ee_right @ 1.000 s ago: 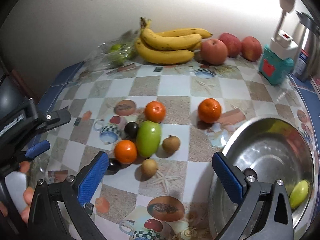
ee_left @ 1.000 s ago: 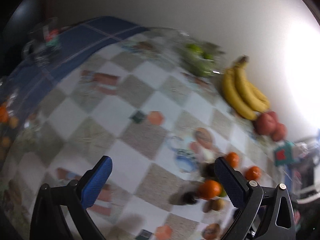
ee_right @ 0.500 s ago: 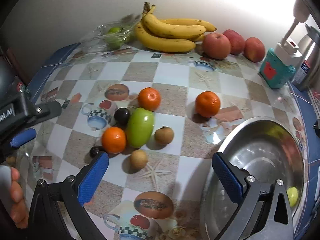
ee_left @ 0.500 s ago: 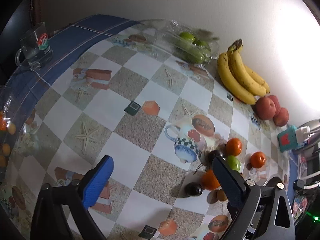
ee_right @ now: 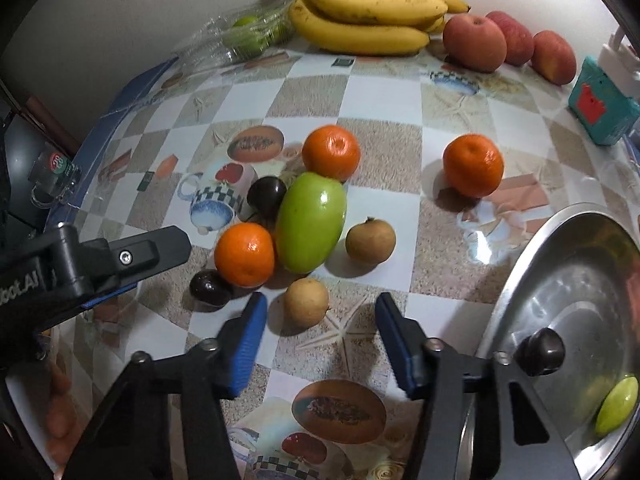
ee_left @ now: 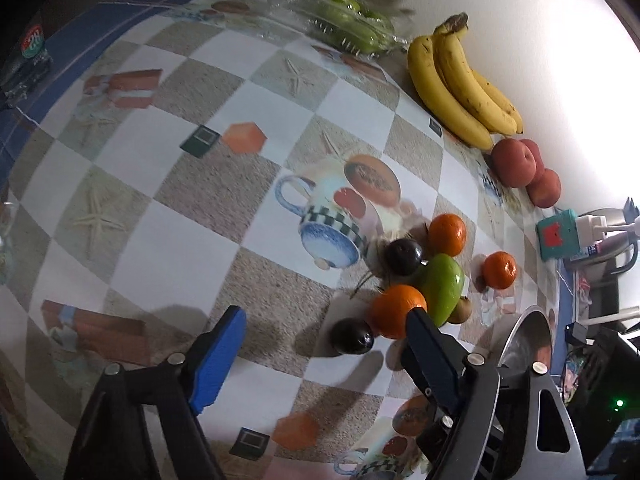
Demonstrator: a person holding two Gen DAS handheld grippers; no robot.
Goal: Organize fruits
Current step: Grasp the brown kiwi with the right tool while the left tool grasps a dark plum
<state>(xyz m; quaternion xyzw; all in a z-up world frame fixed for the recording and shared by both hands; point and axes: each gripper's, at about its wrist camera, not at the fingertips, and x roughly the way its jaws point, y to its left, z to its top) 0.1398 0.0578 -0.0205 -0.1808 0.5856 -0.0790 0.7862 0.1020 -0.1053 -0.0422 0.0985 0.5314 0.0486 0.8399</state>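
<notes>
Loose fruit is clustered on the checkered tablecloth: a green mango (ee_right: 310, 228), three oranges (ee_right: 244, 254), two dark plums (ee_right: 210, 286) and two small brown fruits (ee_right: 306, 302). My right gripper (ee_right: 320, 336) points down with the nearer brown fruit just ahead of its tips. Its jaws are closing and the pads do not touch the fruit. My left gripper (ee_left: 324, 344) hangs over the near dark plum (ee_left: 352, 336), beside an orange (ee_left: 396, 310). Its jaws are also closing, still wide, with the plum between them untouched. One of the left fingers (ee_right: 160, 248) shows in the right wrist view.
A steel bowl (ee_right: 580, 280) at the right holds one small green fruit (ee_right: 616, 404). Bananas (ee_right: 368, 16), red apples (ee_right: 474, 42) and a bag of green fruit (ee_right: 248, 34) line the wall. A teal power strip (ee_right: 600, 104) stands far right, a glass mug (ee_right: 54, 168) far left.
Both grippers have sunk toward the fruit cluster. The right jaws have narrowed a lot and the left jaws a little. The left view has swung onto the plum and orange.
</notes>
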